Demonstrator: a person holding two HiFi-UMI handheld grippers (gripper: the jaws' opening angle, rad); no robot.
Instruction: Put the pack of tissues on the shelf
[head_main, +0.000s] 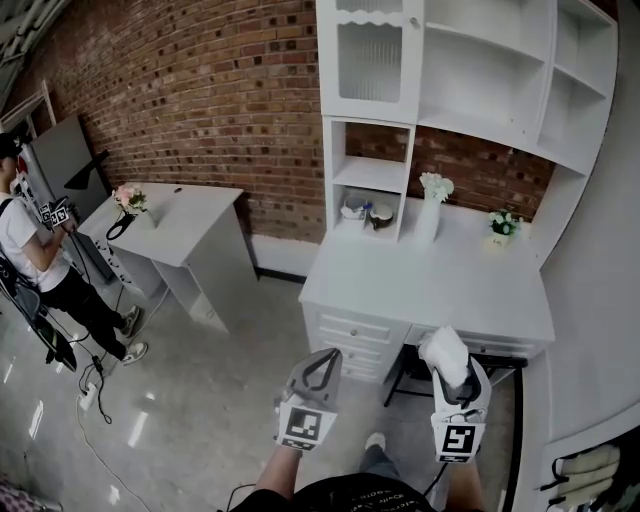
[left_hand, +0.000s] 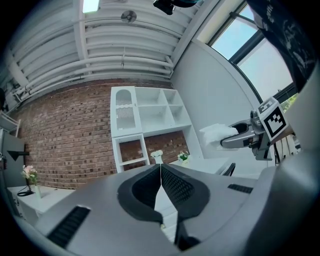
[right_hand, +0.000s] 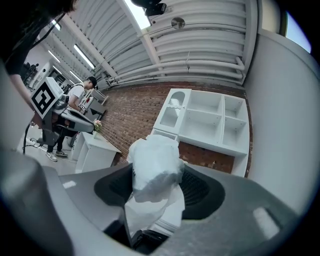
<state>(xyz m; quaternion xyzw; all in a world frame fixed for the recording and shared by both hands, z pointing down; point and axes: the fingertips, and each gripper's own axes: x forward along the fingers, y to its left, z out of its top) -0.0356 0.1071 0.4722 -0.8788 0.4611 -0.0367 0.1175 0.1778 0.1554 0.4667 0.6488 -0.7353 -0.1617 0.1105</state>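
A: What stands at the far left?

B: A bystander, cut off by the frame edge, beside a white table.

A: And the two grippers?

B: Left gripper: jaws together, nothing between them. Right gripper: clamped on the pack of tissues, which hides the jaw tips. The pack is on the near side of the desk, well apart from the shelf.

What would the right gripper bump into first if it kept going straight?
Probably the white desk, ahead of the right gripper holding the pack of tissues. Height is unclear; it might pass over the top toward the shelf.
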